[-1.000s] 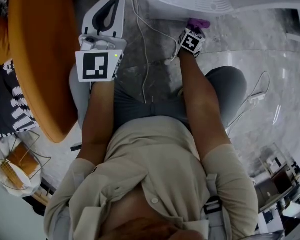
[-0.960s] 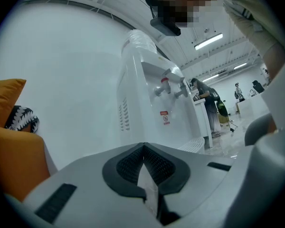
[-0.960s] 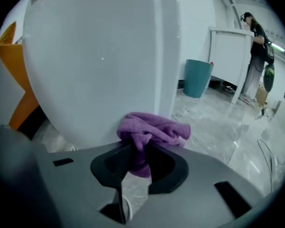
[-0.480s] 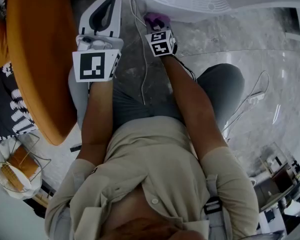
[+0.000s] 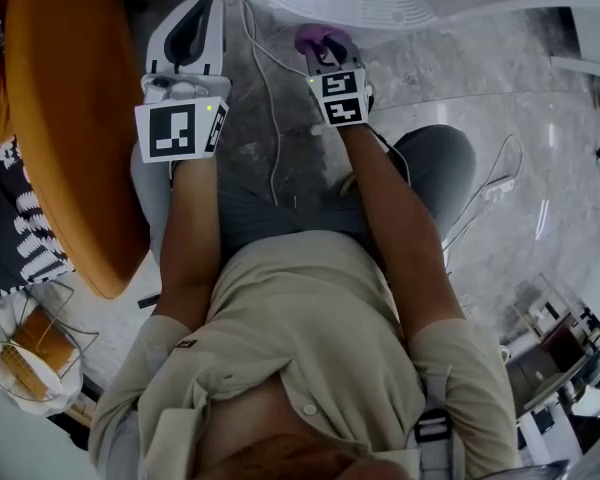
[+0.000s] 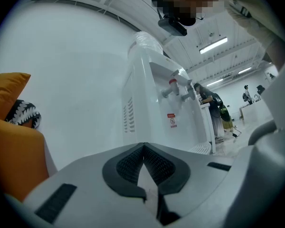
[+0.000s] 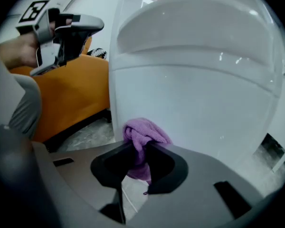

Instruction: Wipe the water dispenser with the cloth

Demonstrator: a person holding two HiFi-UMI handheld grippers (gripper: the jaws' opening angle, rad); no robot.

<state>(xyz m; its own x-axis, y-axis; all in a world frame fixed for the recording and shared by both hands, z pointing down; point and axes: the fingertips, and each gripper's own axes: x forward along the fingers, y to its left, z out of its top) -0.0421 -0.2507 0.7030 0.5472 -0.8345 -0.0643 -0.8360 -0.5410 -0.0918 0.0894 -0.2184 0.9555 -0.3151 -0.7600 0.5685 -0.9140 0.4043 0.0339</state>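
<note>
We hold the right gripper (image 7: 140, 151) with its jaws clamped on the purple cloth (image 7: 143, 133), a wad of which bunches out past the tips. The water dispenser (image 7: 194, 84) lies dead ahead of those jaws. Its white lower front fills the centre and right of the right gripper view, and the cloth sits against that panel or just short of it; we cannot tell which. In the head view the cloth (image 5: 318, 38) shows at upper middle, just below the dispenser's base along the top edge. Our left gripper (image 6: 143, 146) has its jaws together on nothing, at upper left of the head view beside the orange seat (image 5: 70, 118). The cabinet stands upright, so we judge the right gripper, the nearer one, should press forward and stroke.
</note>
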